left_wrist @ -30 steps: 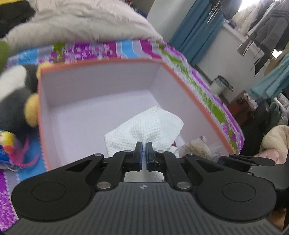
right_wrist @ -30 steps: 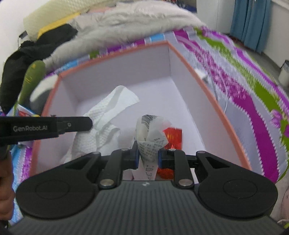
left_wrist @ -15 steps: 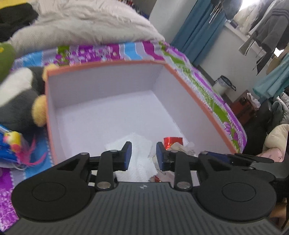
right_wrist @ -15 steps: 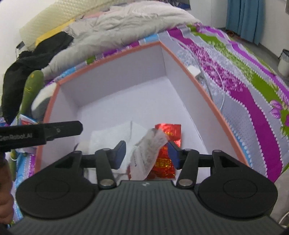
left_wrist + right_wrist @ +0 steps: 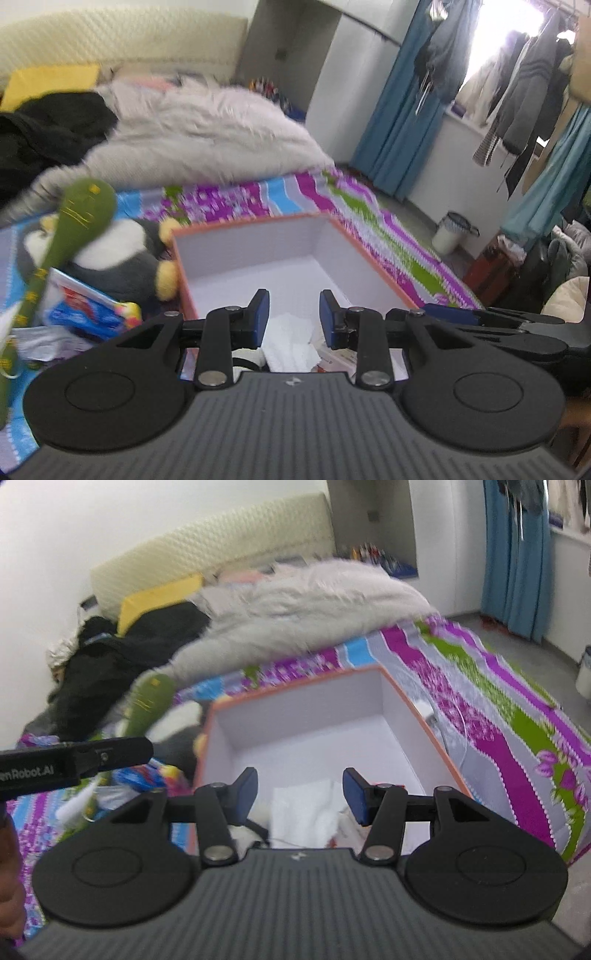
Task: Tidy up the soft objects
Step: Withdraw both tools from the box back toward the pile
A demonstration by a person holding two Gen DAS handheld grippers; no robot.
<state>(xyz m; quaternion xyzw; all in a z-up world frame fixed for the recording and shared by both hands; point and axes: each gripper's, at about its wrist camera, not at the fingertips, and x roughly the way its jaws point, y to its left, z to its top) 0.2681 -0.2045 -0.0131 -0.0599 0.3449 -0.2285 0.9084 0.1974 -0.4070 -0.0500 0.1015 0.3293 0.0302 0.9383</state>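
Note:
An orange-rimmed box (image 5: 255, 223) (image 5: 295, 687) with a white inside sits on the striped bedspread. A white paper towel (image 5: 291, 341) (image 5: 306, 812) lies at its near end beside crumpled paper and a red packet (image 5: 375, 785), mostly hidden by the grippers. My left gripper (image 5: 294, 314) hangs open above the box's near end with nothing between its fingers. Above the same end my right gripper (image 5: 300, 792) is open and empty too. Left of the box lie a grey-and-white plush toy (image 5: 114, 254) and a green plush stick (image 5: 77, 221) (image 5: 149, 701).
A blue snack bag (image 5: 79, 314) and scraps lie at the left of the box. A grey-white duvet (image 5: 207, 144) and black clothes (image 5: 48, 133) fill the bed's far half. Blue curtains (image 5: 391, 122), hanging coats and a small bin (image 5: 452, 236) stand at the right.
Both grippers opened, letting go of the paper towel and the crumpled paper into the box, then rose and drew back; the box now looks smaller and lower in both views.

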